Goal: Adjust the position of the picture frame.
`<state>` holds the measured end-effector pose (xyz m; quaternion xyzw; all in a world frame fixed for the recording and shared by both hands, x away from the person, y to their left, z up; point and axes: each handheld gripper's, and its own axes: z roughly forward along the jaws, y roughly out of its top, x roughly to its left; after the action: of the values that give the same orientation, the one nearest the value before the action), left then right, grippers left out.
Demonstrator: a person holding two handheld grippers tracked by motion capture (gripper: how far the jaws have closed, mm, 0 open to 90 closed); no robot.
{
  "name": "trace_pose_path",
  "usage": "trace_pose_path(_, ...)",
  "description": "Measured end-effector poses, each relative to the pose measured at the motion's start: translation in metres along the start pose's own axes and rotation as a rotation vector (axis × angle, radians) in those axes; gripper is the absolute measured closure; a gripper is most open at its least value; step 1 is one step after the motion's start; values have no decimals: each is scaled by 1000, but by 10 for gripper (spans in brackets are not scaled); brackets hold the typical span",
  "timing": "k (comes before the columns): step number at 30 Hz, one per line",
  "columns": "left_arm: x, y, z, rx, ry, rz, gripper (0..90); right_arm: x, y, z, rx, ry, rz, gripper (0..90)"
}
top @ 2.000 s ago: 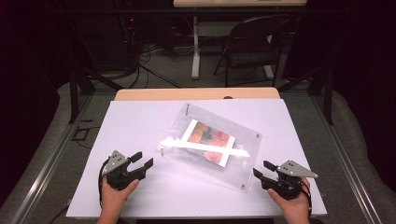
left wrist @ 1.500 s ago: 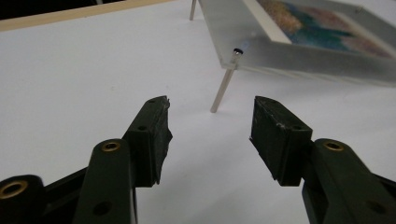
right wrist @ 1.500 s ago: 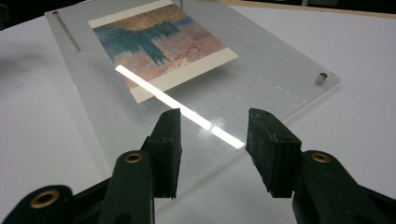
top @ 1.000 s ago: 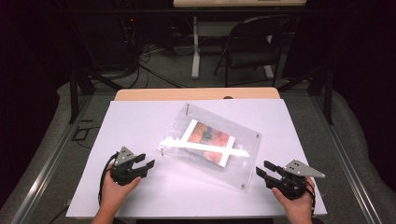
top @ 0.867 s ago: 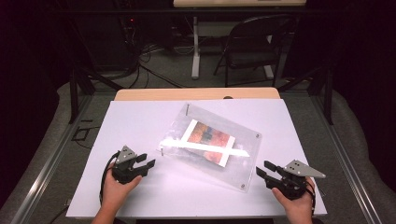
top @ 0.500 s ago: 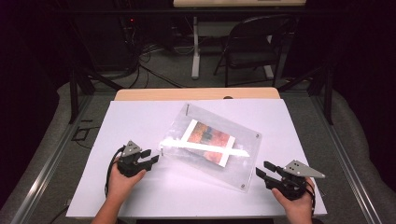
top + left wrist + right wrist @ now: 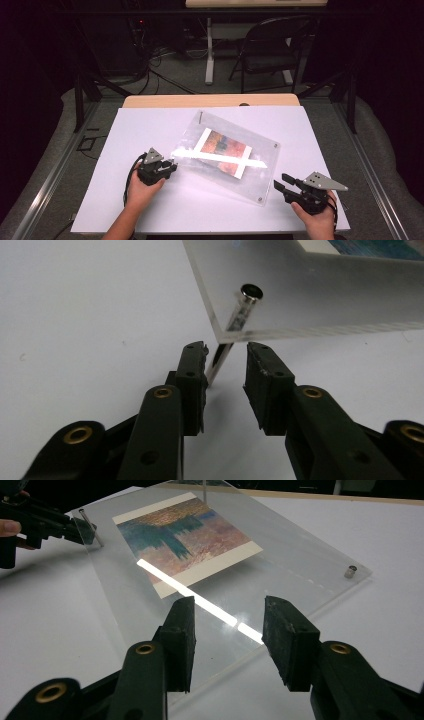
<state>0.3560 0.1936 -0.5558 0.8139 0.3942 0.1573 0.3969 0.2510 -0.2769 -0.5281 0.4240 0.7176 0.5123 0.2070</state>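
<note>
So far the work looks to be at its opening: the acrylic frame with its print lies tilted on the white table, propped on metal pins, and nothing has visibly been taken apart yet.

Starting at the left, the left gripper has come up to the frame's near-left corner. Its jaws have just been closing, and in the left gripper view the leg pin at that corner stands in the gap between them, close against the left jaw's pad and clear of the right one. The pads do not yet pinch it, so I read the jaws as narrowed but not clamped. The corner of the frame hangs just above and beyond the jaw tips.

In the middle, the print sits sandwiched in the acrylic, a bright strip of glare across it.

At the right, the right gripper hovers short of the frame's near edge with its jaws well apart and nothing between them; the frame spreads out beyond the tips, and a short stud shows at the corner off past the right jaw.

What seems left is nearly everything: closing on the pin, steadying the frame with the other gripper, and working the pin loose.
</note>
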Motion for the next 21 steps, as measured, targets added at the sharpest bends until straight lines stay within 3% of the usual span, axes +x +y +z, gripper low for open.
trace_pose_path(6,1,5,4,-17,5,-4,748,1,0,2,7,7,-4,570)
trace_pose_path(10,4,5,6,-15,-6,-28,781,5,1,3,20,24,2,584)
trace_pose_path(14,4,4,7,-24,-15,-41,786,14,2,10,45,77,-1,623)
trace_pose_path(18,3,4,7,-26,-5,-25,793,24,4,16,73,111,-6,666)
trace_pose_path(19,3,4,7,-27,-2,-23,797,31,6,21,92,144,-12,700)
trace_pose_path(20,2,4,7,-28,-1,-25,797,31,6,21,92,144,-12,700)
trace_pose_path(21,2,5,7,-28,1,-24,800,40,7,26,114,186,-17,728)
